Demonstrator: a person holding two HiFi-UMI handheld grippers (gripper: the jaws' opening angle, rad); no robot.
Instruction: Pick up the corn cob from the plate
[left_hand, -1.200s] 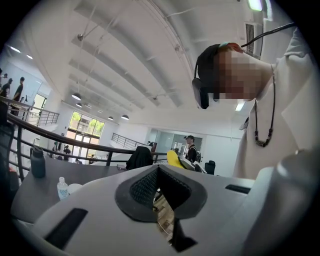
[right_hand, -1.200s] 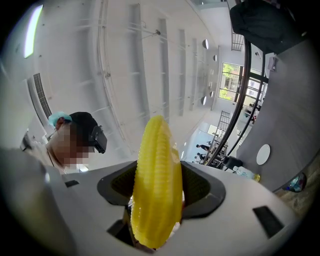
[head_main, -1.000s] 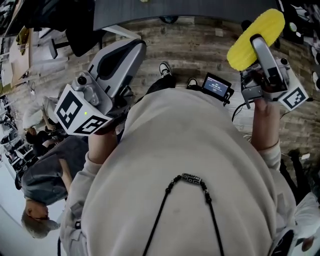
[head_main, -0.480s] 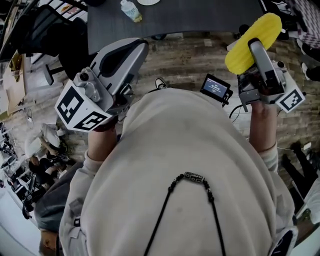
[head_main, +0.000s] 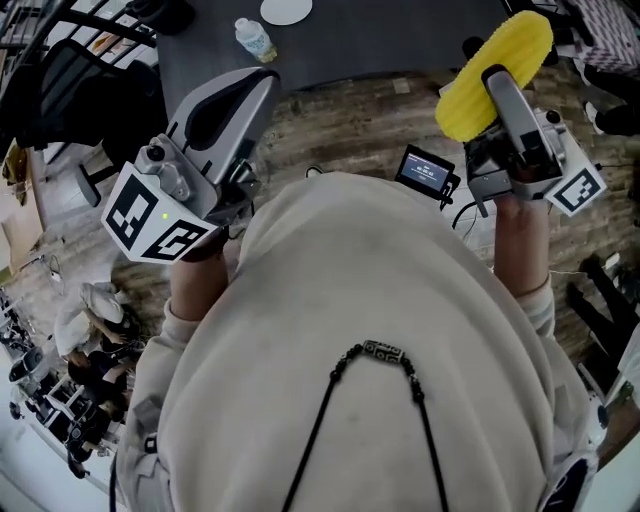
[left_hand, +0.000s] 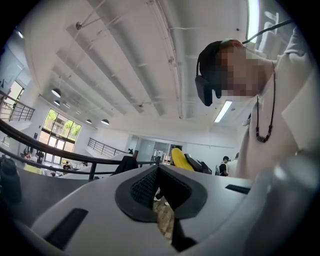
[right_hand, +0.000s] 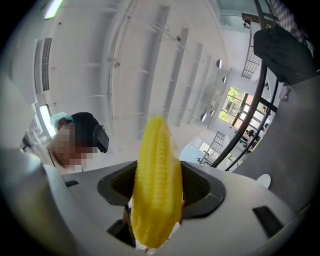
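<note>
The yellow corn cob is held up in the air at the upper right of the head view, with my right gripper shut on it. In the right gripper view the corn cob stands upright between the jaws and hides the gap. A white plate lies on the dark table at the top edge. My left gripper is raised at the left, away from the plate. Its jaws are shut with nothing between them, the pads meeting.
A small plastic bottle stands on the table beside the plate. A wood-pattern floor lies between the table and the person's pale sweatshirt. A small screen device sits by the right arm. Chairs and clutter fill the left side.
The view has tilted forward, so the table, bottle and plate have come into sight at the top. Both grippers shifted slightly left and up. The corn cob stays held.
</note>
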